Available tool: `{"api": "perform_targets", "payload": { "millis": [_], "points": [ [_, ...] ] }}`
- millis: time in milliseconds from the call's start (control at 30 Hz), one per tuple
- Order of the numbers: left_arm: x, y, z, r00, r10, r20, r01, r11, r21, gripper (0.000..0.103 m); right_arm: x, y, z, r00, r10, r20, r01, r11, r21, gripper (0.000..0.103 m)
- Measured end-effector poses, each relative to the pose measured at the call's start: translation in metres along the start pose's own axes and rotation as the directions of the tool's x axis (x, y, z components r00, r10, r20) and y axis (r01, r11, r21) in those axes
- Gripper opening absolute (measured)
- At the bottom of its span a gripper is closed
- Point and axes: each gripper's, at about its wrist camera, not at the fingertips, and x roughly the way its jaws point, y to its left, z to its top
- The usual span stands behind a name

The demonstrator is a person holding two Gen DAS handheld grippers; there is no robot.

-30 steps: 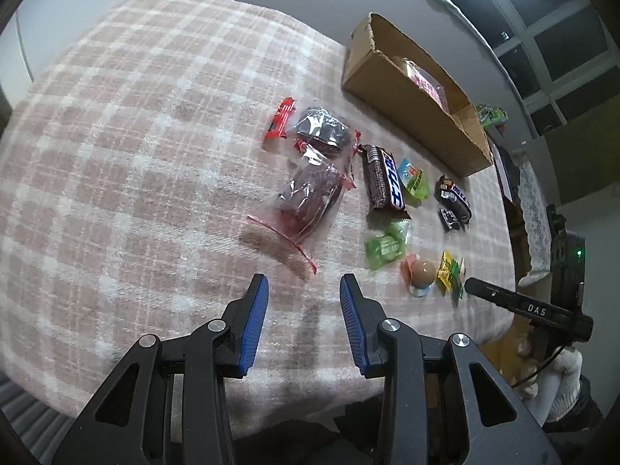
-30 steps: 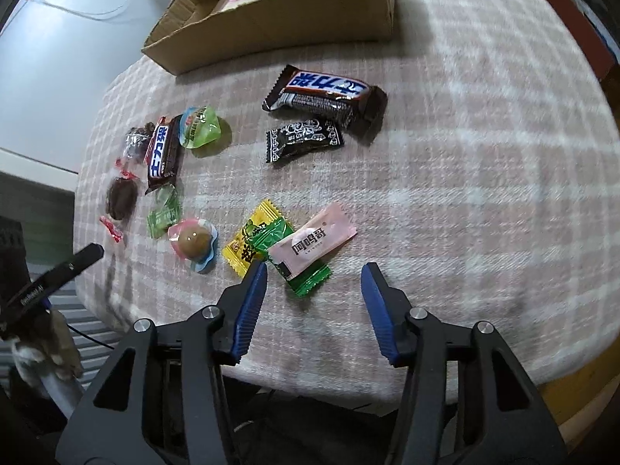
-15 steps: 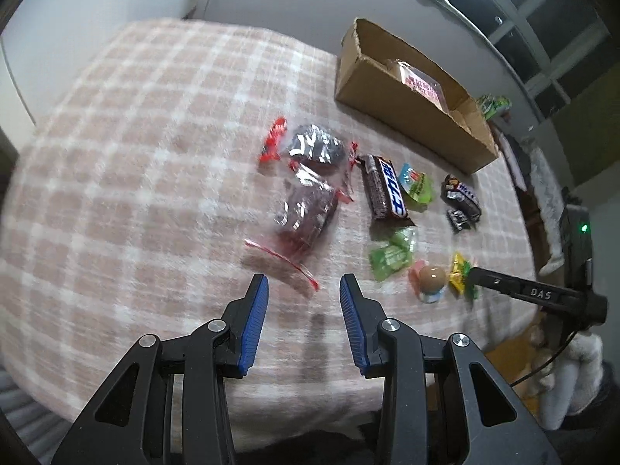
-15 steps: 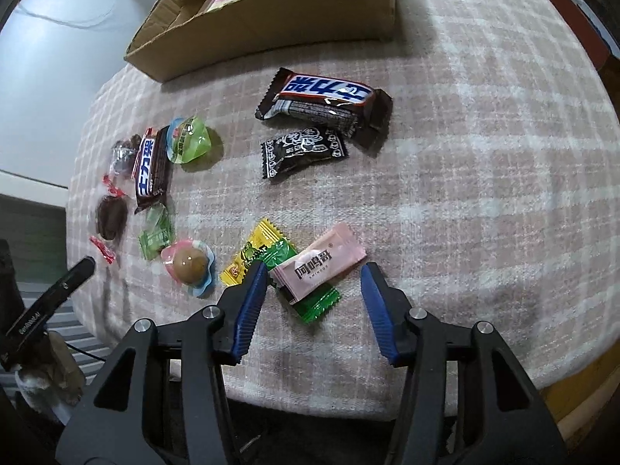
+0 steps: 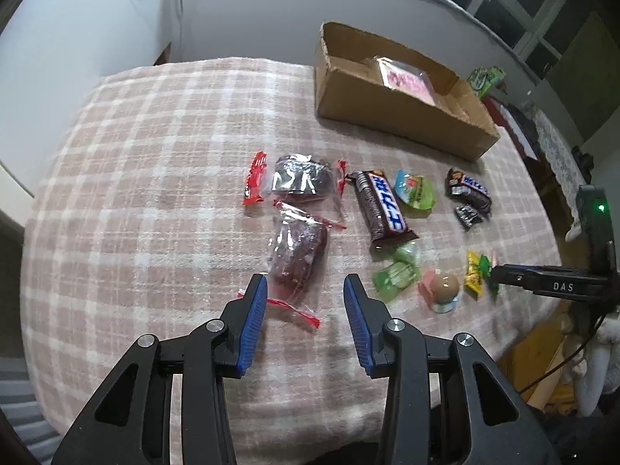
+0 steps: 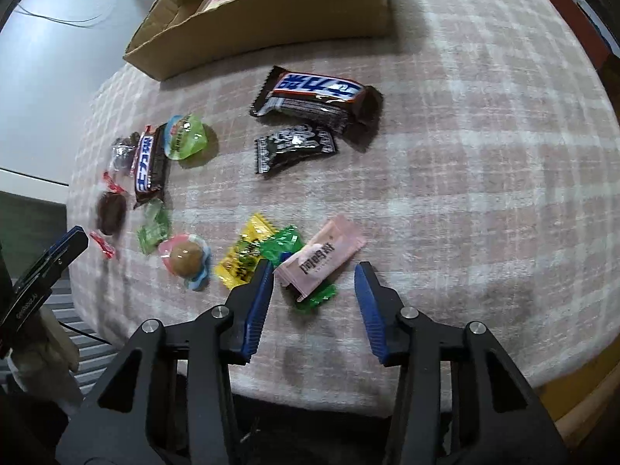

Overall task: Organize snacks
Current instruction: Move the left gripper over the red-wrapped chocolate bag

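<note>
Worktop (image 5: 135,178), checked cloth. Left hand-held gripper (image 5: 305,290): jaws apart, holding nothing, a clear-wrapped dark snack (image 5: 296,252) lying just ahead between its tips. Right hand-held gripper (image 6: 314,271): jaws apart, empty, a pink packet (image 6: 321,261) between its tips atop a green wrapper (image 6: 285,242). Cardboard box (image 5: 395,124) at the far edge, one pink pack (image 5: 405,77) inside.

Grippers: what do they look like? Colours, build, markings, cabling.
Both match: the left gripper and right gripper have matte black skeletal frames with triangular cutouts, silver pivot screws, and ribbed blue pads on the fingers. In the left wrist view the right gripper's side reads "DAS", with a green LED lit on its black body and a thin black cable trailing below. Pale gloved hand behind.
</note>
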Motion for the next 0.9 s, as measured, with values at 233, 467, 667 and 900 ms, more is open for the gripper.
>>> {"api": "perform_targets", "payload": {
  "millis": [233, 467, 667, 900],
  "points": [
    [0.011, 0.002, 0.01, 1.0, 0.005, -0.008, -0.004, 1.0, 0.013, 0.039, -0.005, -0.009, 0.001, 0.999, -0.031, -0.02, 0.03, 0.997, -0.076, 0.03],
    [0.02, -0.001, 0.015, 1.0, 0.001, -0.022, 0.0, 1.0, 0.03, 0.039, -0.007, -0.012, 0.006, 0.999, -0.045, -0.016, 0.044, 0.997, -0.064, 0.031],
    [0.007, 0.003, 0.008, 0.998, -0.063, -0.03, 0.062, 0.998, -0.025, 0.039, -0.004, -0.006, 0.012, 0.999, -0.04, -0.012, 0.04, 0.998, -0.041, 0.031],
    [0.018, -0.004, 0.018, 0.999, -0.022, -0.036, 0.021, 1.0, -0.012, 0.041, 0.0, -0.005, 0.015, 0.998, -0.064, -0.011, 0.064, 0.997, -0.032, 0.031]
  ]
}}
